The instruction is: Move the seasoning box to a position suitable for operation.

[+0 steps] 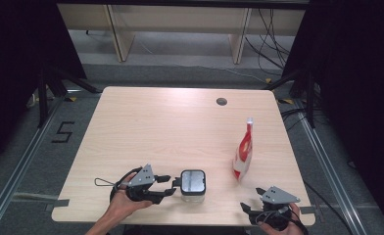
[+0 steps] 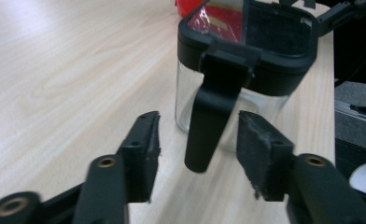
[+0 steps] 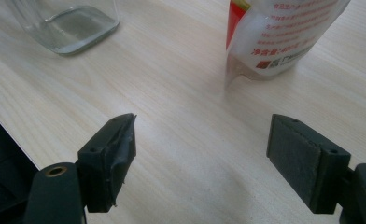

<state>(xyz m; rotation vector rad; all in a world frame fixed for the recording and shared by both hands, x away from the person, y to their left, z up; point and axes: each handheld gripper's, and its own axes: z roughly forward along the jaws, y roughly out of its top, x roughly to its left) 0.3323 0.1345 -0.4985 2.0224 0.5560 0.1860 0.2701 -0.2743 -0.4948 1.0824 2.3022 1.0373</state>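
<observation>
A red-and-white pouch [image 1: 243, 151] stood upright on the table [image 1: 146, 122], toward four o'clock from its middle. A dark round hole [image 1: 222, 102] sat in the top near one o'clock. Beyond the far edge, cables [image 1: 271, 36] lay on the floor at one o'clock.

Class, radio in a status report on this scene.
Left hand-held gripper open, straddling jar's clasp, untouched. Right hand-held gripper open, empty. Pouch upright, clear of jar.
</observation>
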